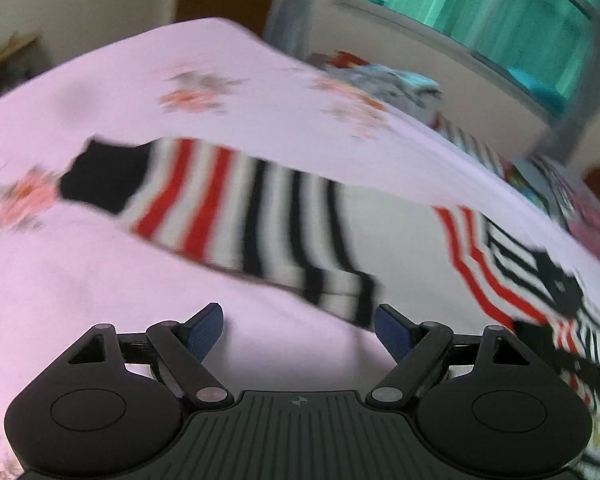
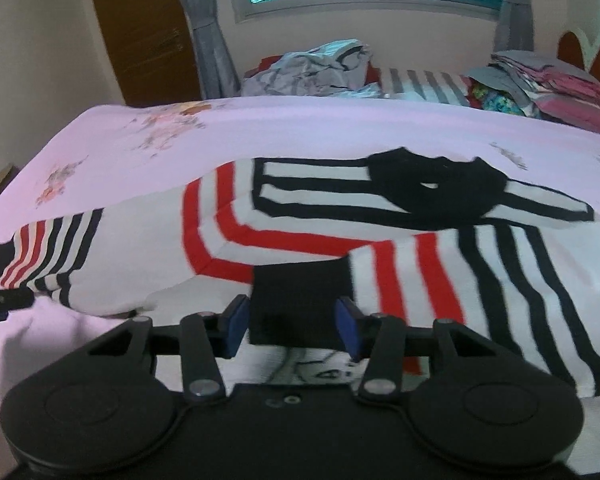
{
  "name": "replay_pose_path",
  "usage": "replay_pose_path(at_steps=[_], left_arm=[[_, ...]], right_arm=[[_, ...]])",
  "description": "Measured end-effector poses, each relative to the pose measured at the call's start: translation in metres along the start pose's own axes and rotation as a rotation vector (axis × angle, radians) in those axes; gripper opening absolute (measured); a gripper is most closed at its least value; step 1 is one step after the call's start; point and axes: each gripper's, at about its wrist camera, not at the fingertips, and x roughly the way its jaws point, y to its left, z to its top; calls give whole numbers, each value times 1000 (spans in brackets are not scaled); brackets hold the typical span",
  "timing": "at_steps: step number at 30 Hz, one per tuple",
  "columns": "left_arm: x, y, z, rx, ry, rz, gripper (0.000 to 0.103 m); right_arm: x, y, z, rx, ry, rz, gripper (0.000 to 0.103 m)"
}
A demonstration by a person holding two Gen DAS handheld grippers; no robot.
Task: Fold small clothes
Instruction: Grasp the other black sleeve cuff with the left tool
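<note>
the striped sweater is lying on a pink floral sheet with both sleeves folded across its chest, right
Not quite. The striped sweater does lie on the pink floral sheet, but only one sleeve is folded across the chest; the other sleeve lies stretched out sideways. The right wrist view shows this.

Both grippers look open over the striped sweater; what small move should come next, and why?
Probably close the right gripper on the black cuff. That cuff lies between its open fingers, folded in over the striped sweater, while the left gripper hangs open with the other sleeve spread out ahead on the pink sheet.
</note>
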Motion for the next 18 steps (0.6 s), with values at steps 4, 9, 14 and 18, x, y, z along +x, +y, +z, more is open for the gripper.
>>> replay_pose_path(at_steps=[4,9,14,18], left_arm=[[11,40,6,-127,-21,-1,82],[33,81,12,-334,-47,-41,81],[54,95,20,-436,-106,-108,81],[76,103,29,-516,-131,-125,39]], right_arm=[[4,9,3,-9,2,3,47],[9,12,5,-16,-1,-13,47],[13,6,5,2,-3,-41,47],[14,3,6,6,-9,-71,47]])
